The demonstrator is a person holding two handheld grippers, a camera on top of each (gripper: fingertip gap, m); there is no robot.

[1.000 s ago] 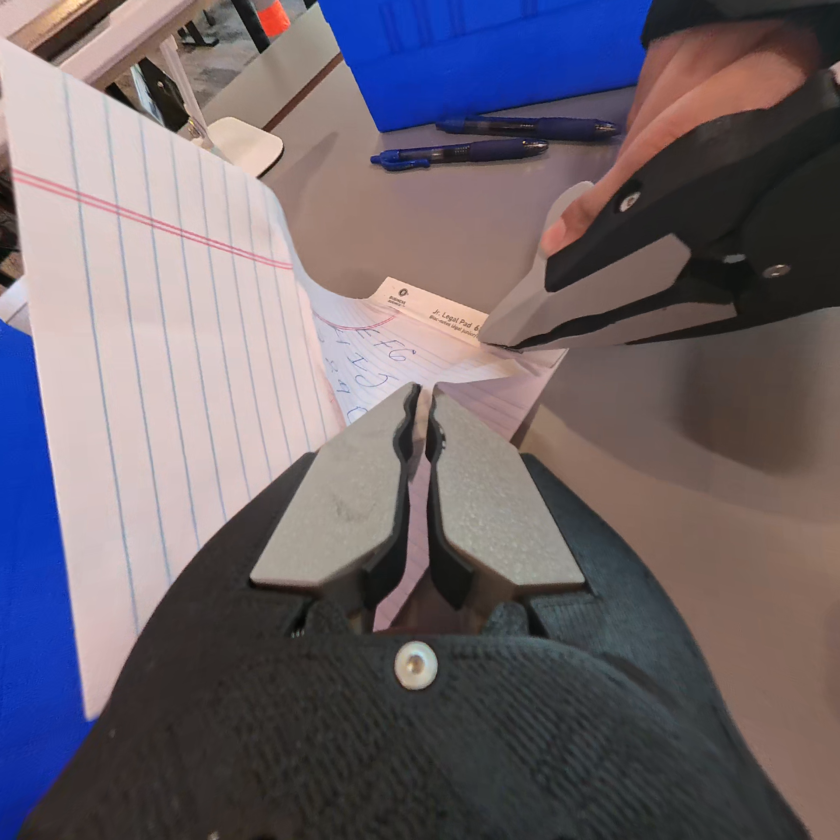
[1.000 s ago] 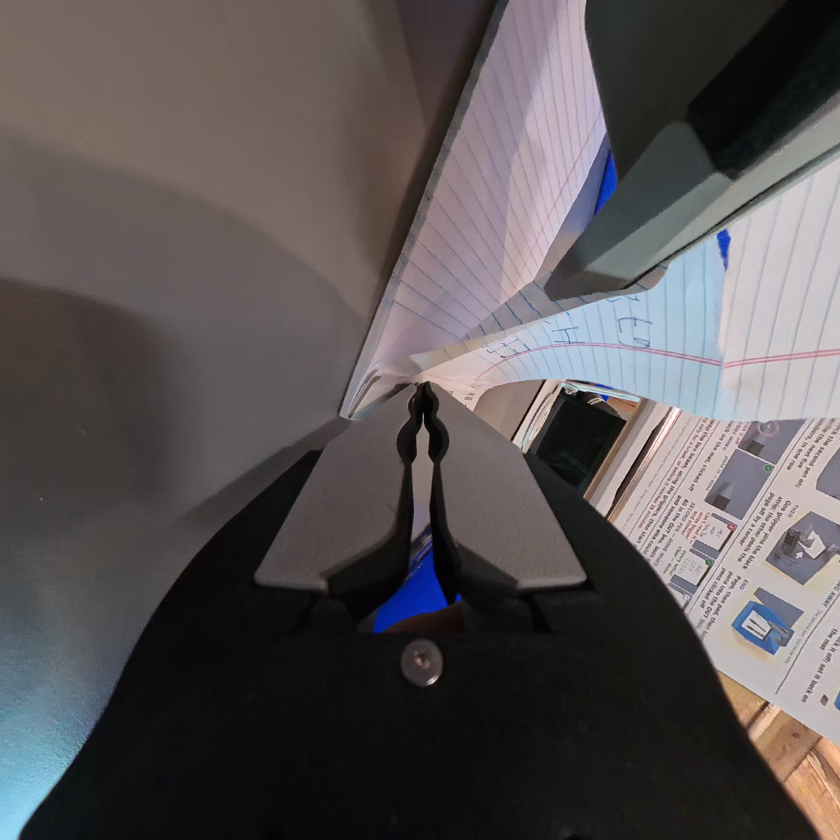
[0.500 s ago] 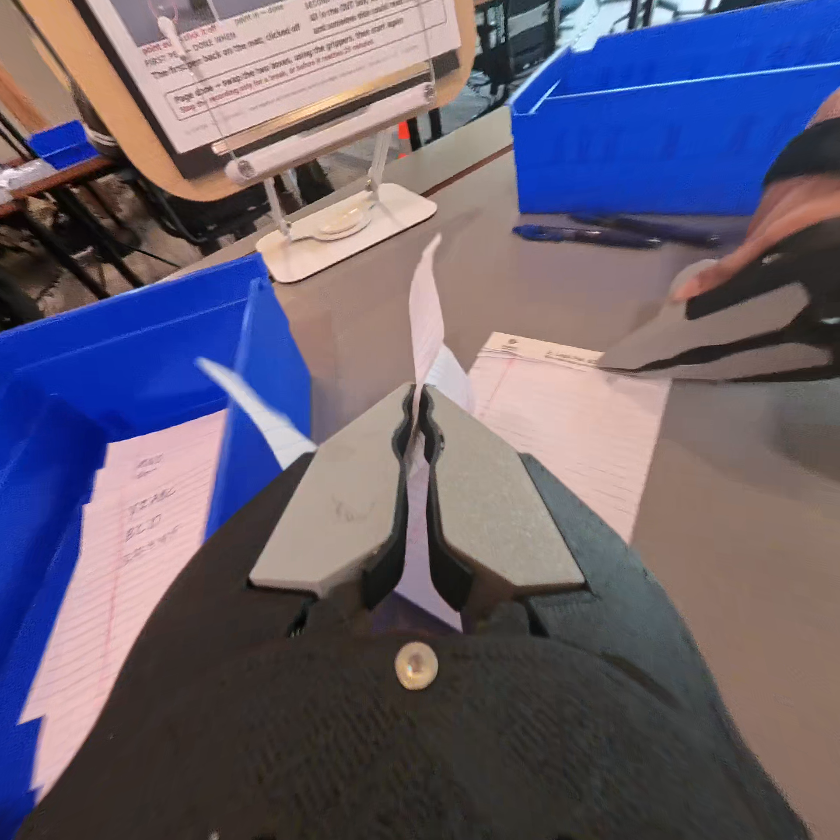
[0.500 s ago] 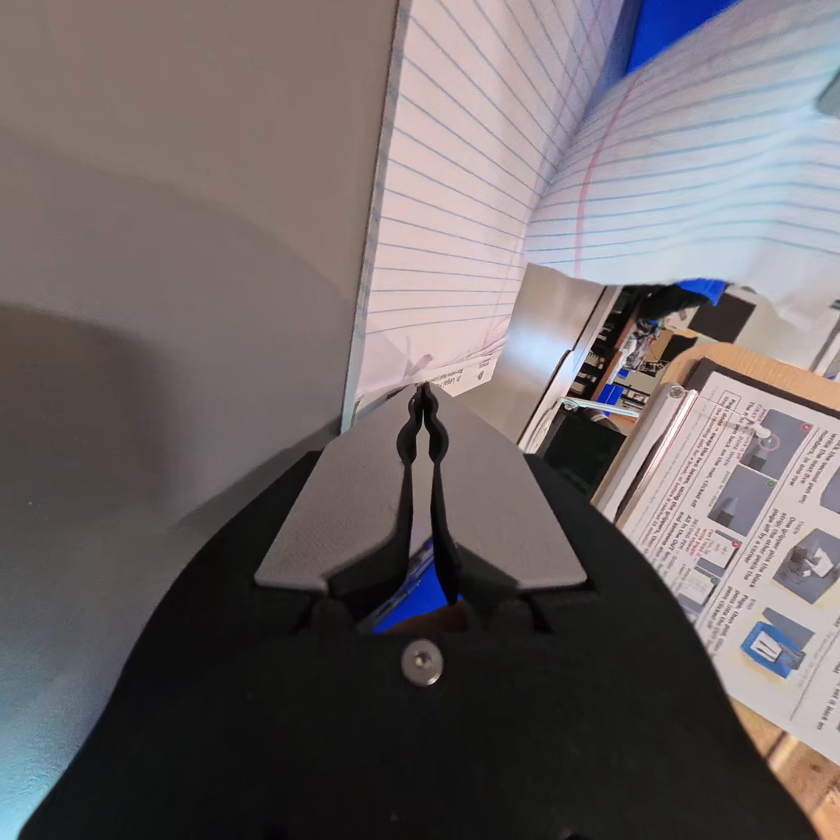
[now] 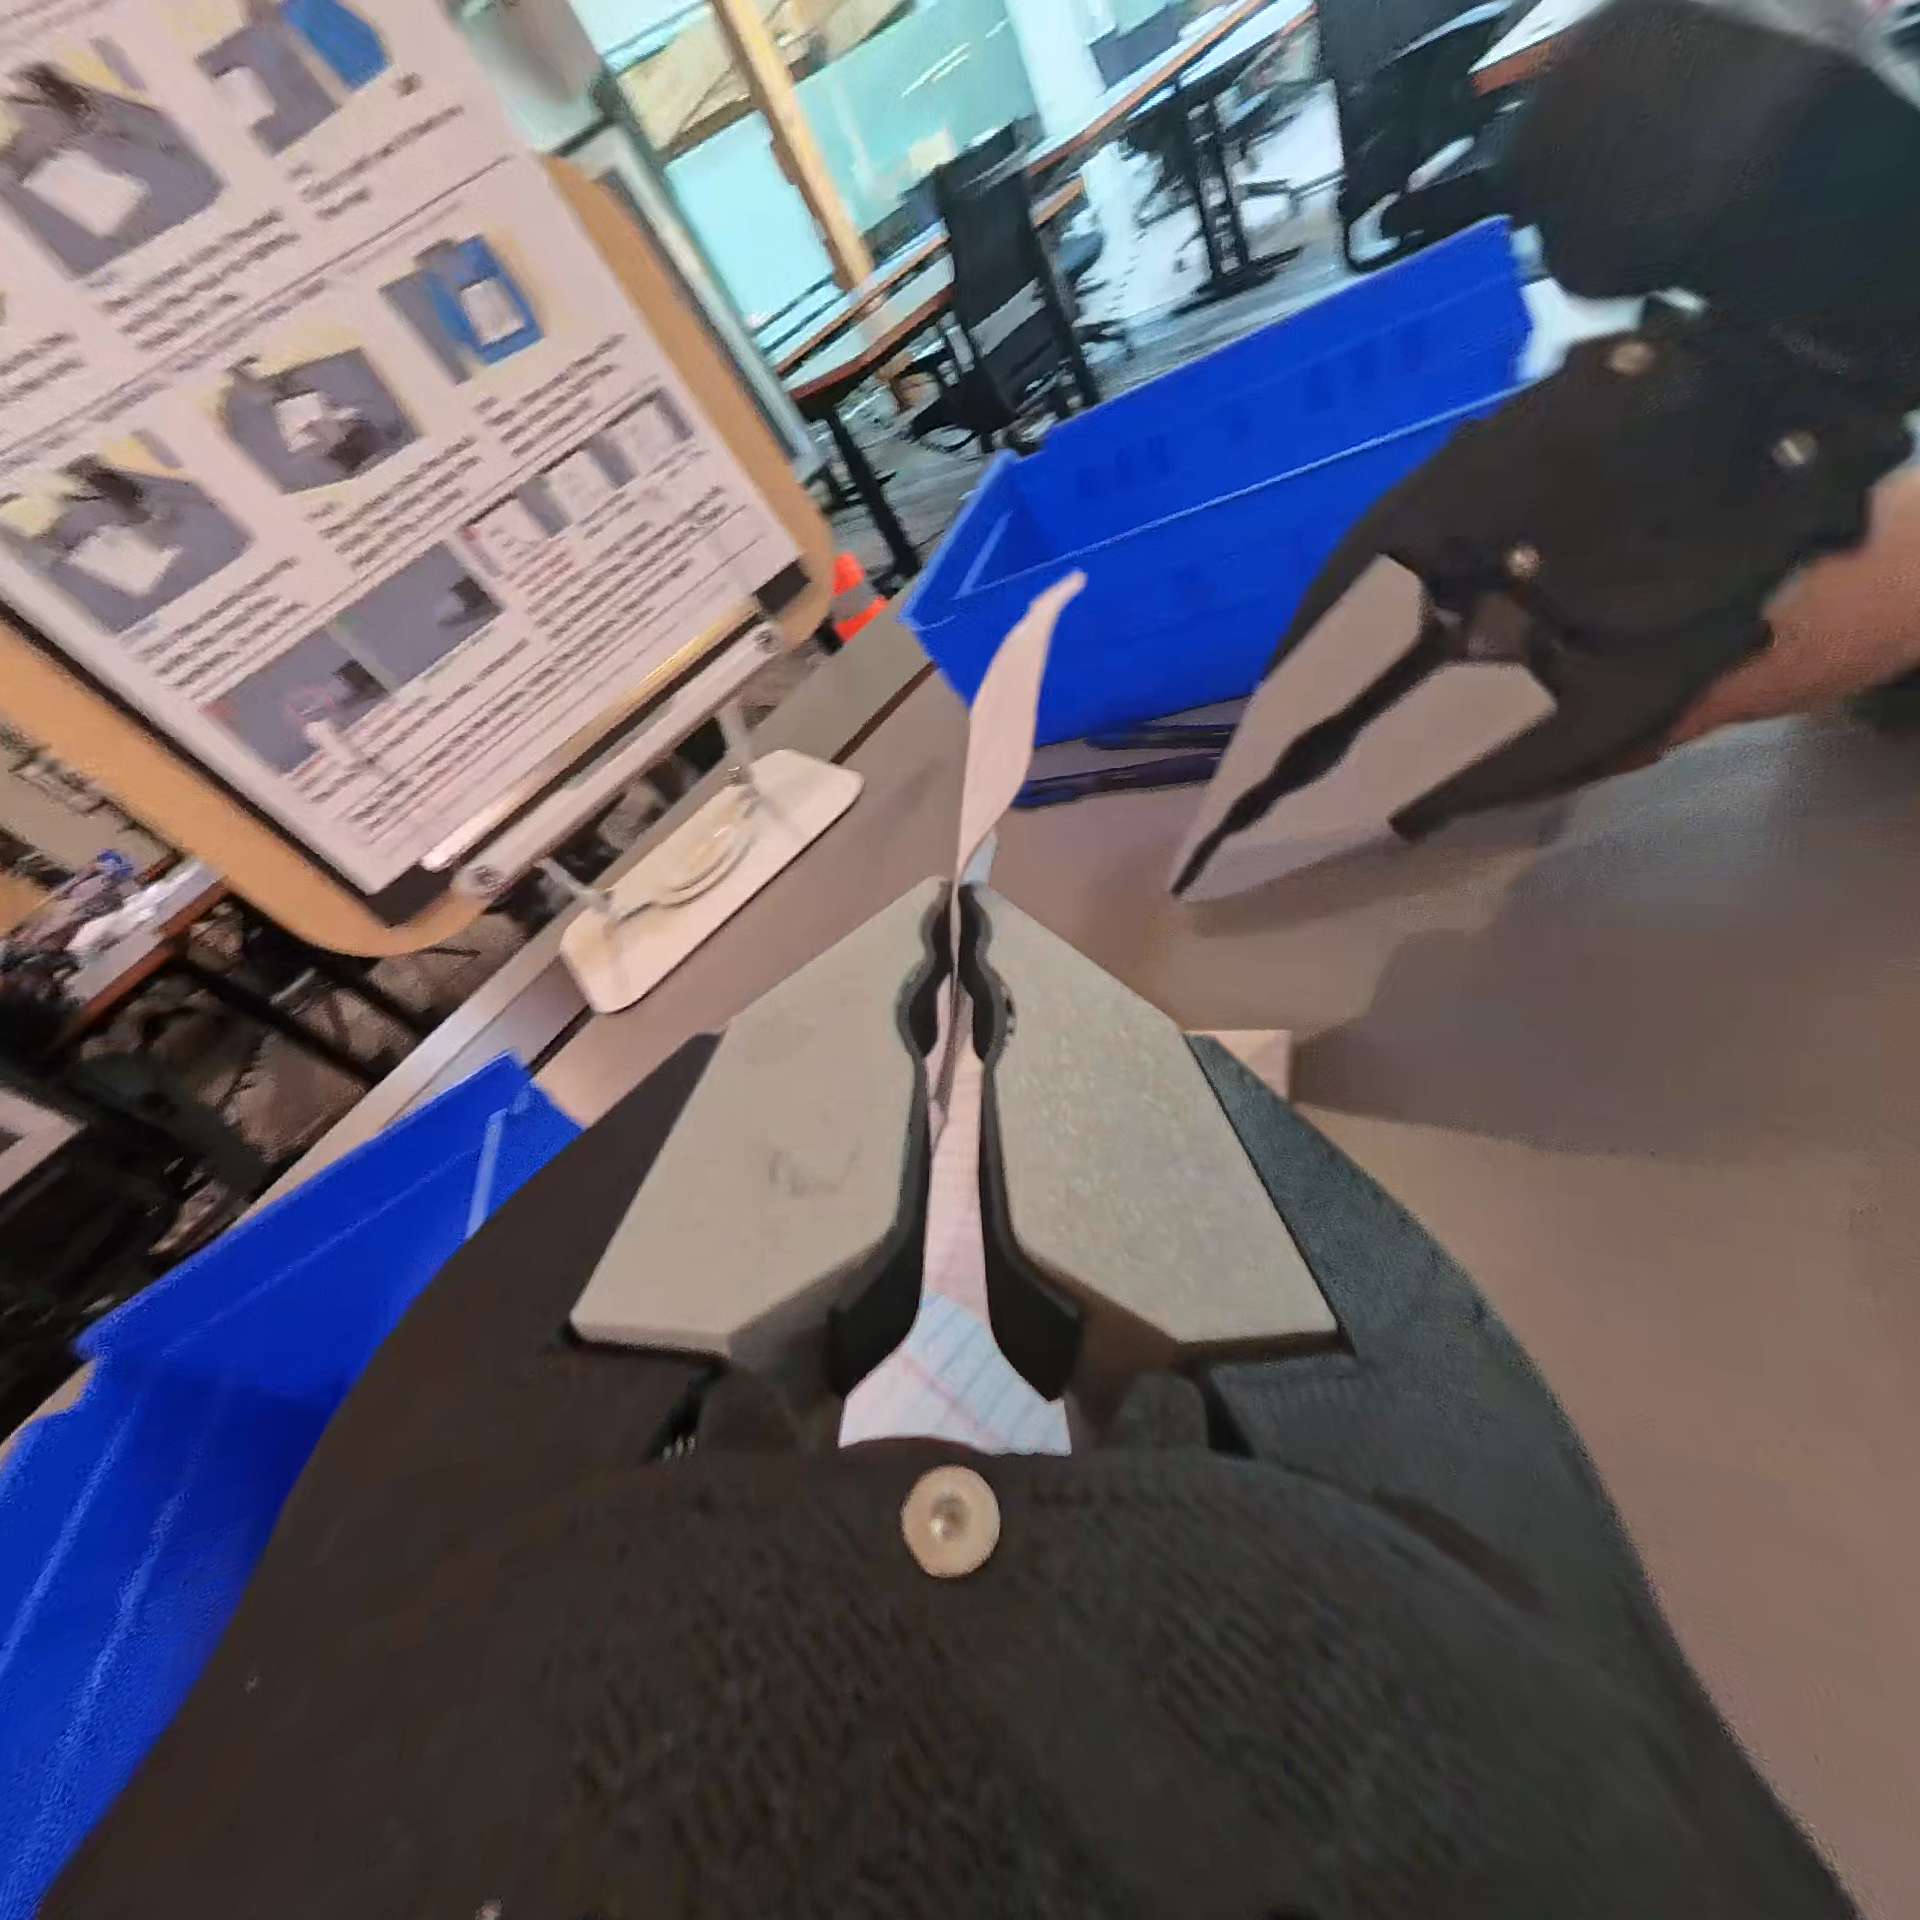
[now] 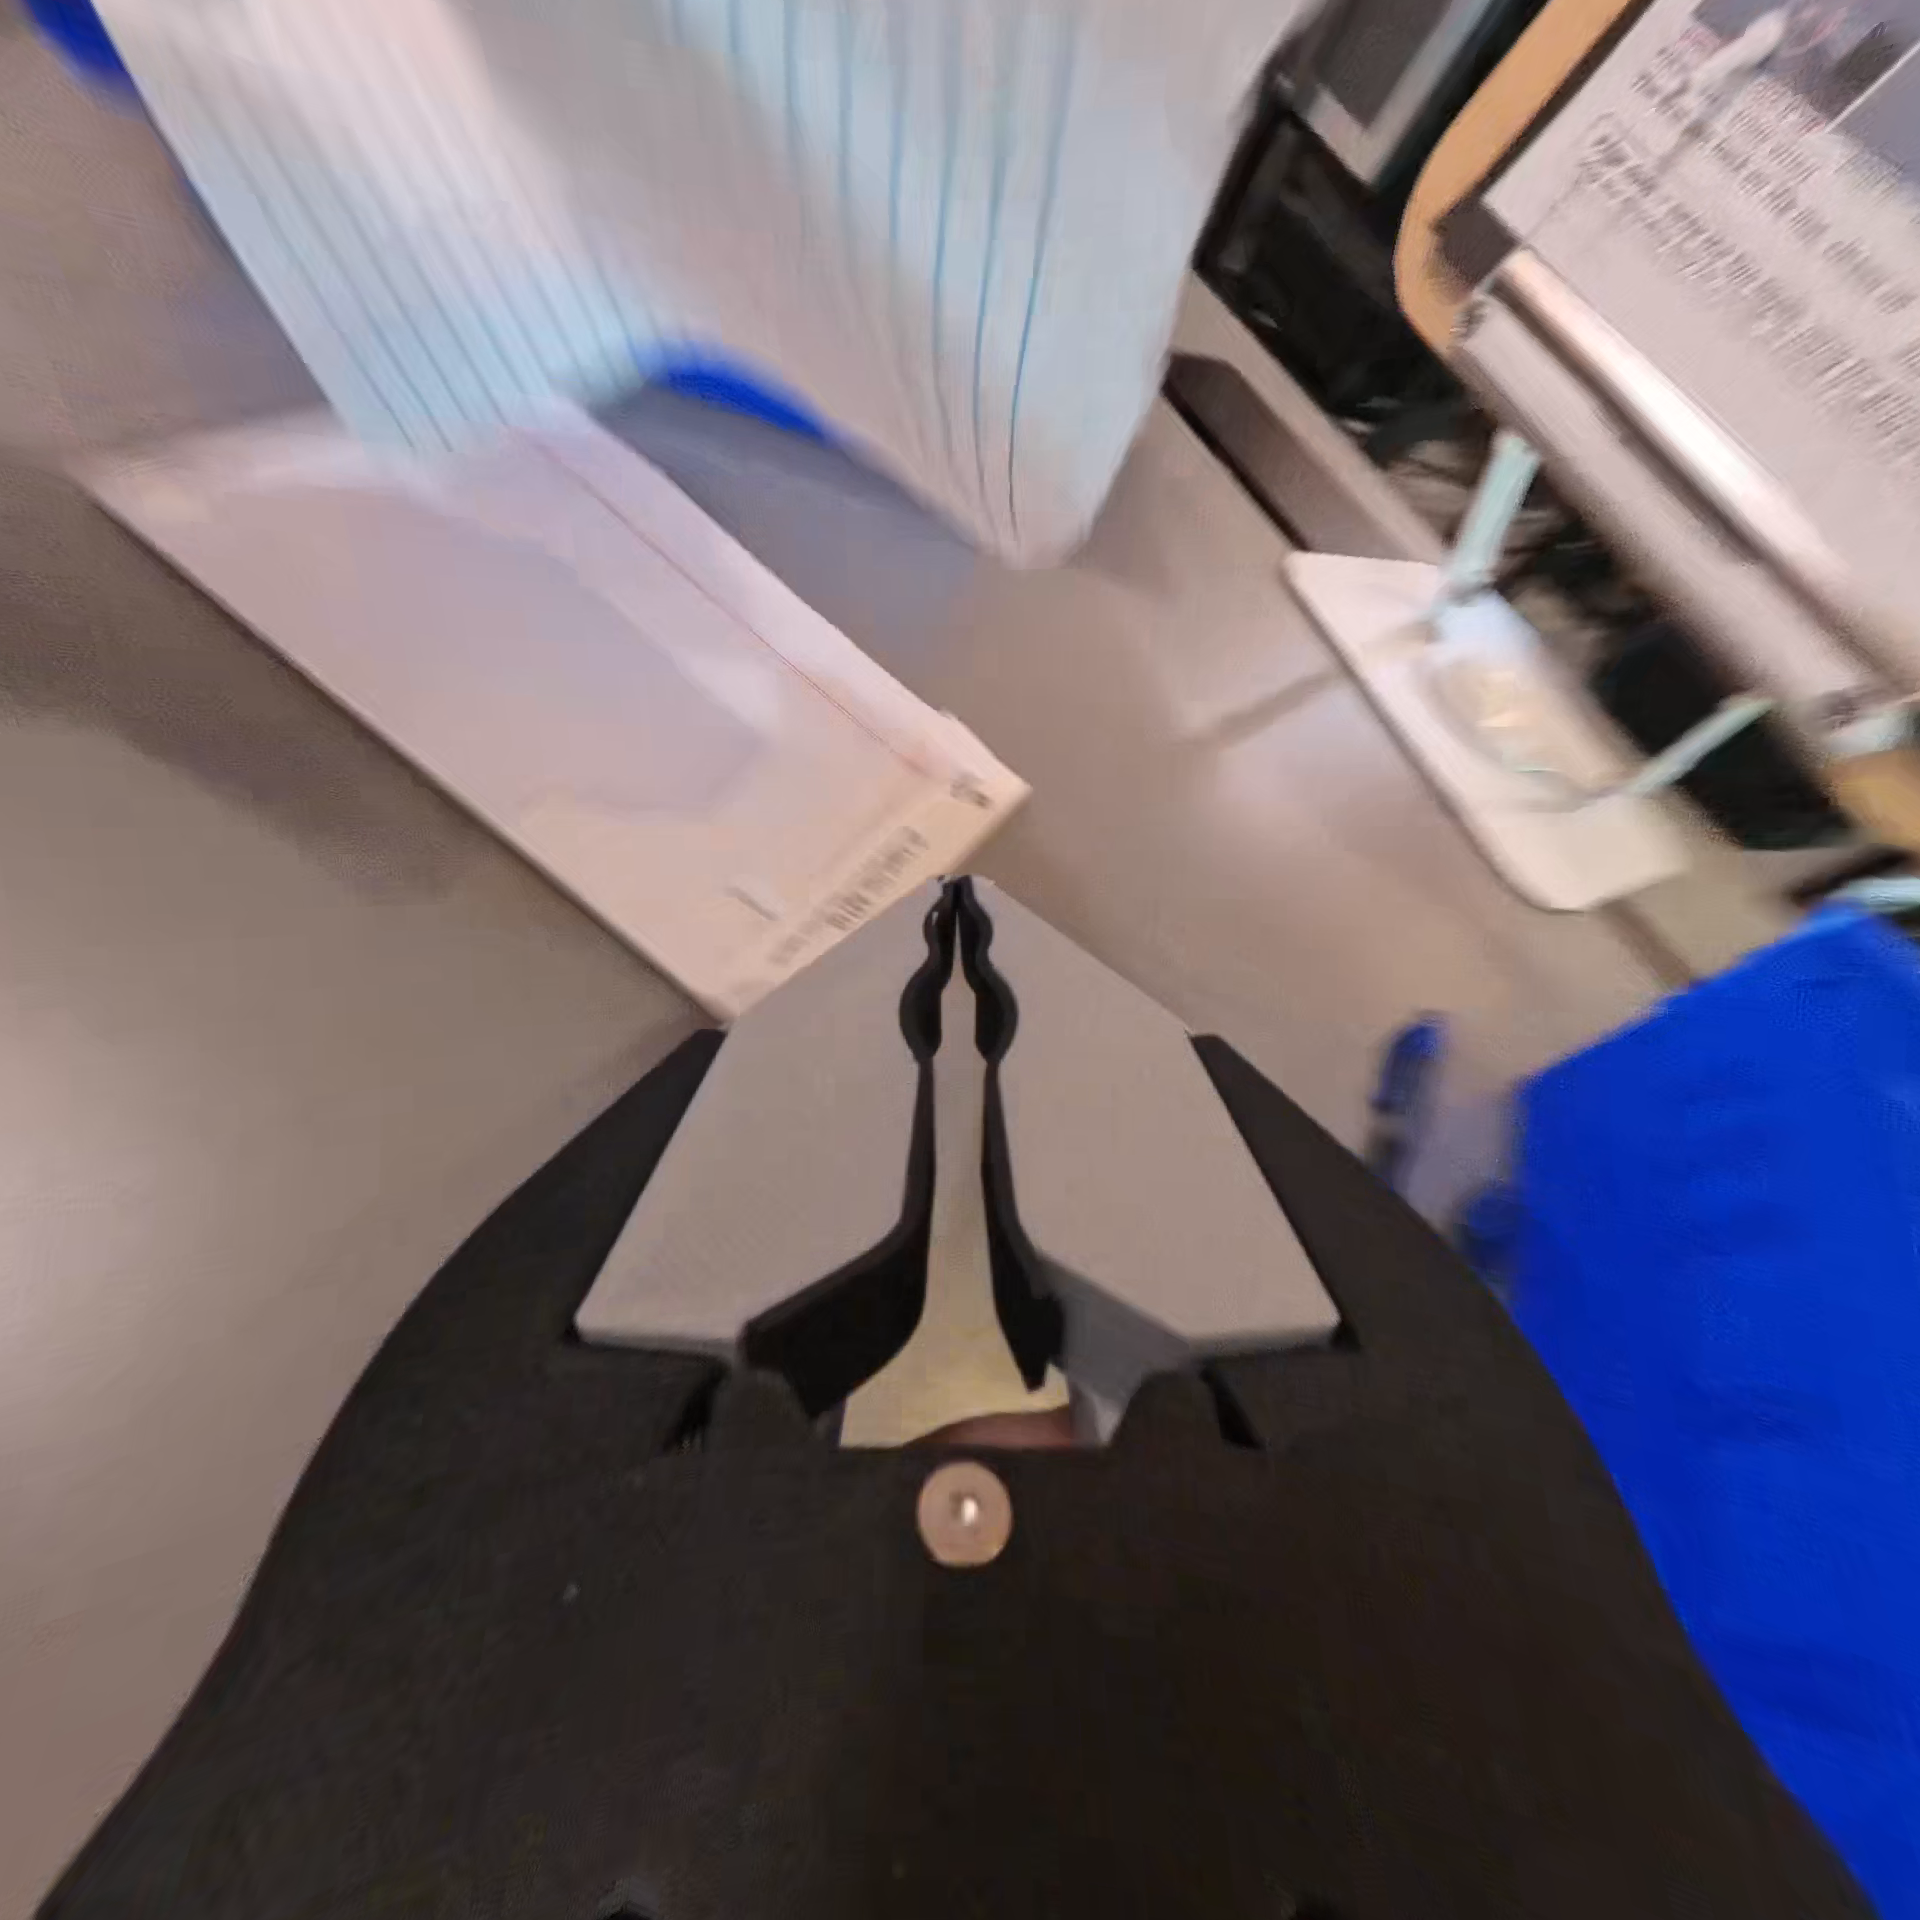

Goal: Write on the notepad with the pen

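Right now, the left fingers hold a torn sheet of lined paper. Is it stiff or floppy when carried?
Probably floppy: the lined sheet curls and twists above the left gripper. Likely very light, since one thin pinch holds it. It may tear easily and flutter when moved.

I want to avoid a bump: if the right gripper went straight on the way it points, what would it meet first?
Most likely the notepad: the right gripper, shut and empty, points at its near corner, which lies on the grey table right at the tips. Blur hides whether they touch already.
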